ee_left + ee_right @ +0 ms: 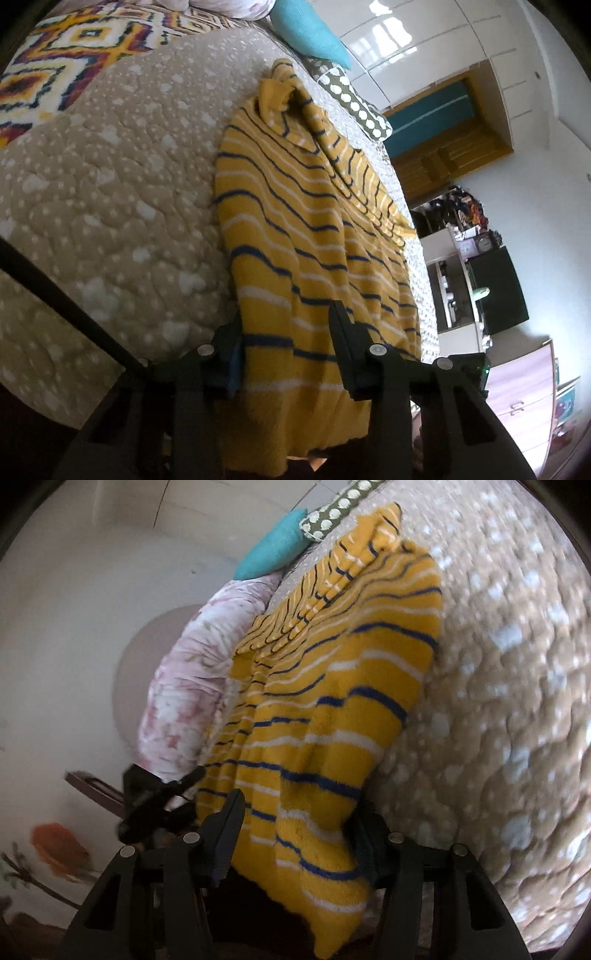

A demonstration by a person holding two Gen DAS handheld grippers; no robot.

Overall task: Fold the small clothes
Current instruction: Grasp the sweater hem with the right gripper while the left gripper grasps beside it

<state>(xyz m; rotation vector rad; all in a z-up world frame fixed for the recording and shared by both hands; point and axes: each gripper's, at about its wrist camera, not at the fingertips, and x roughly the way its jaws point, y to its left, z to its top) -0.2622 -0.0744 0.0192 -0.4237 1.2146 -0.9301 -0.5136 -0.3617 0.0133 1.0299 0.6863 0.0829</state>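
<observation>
Straddling the hem, the left gripper (288,354) has its jaws spread wide, one on either side of the sweater (314,236), with the fabric between them but not pinched. From this view the sweater lies along the bed (110,206) near its side edge, its hem hanging over the near edge toward the camera and its collar end pointing away toward the teal pillow (310,33); the long axis runs from the jaws straight up the bed. A sleeve looks already laid across the body. In the right wrist view, the right gripper (295,842) also has open jaws flanking the other hem corner, nothing clamped, though motion blur softens the edges. The step in hand seems to be taking hold of the hem at both corners; next both jaws would need to close on the cloth, then lift and carry the hem toward the collar.
</observation>
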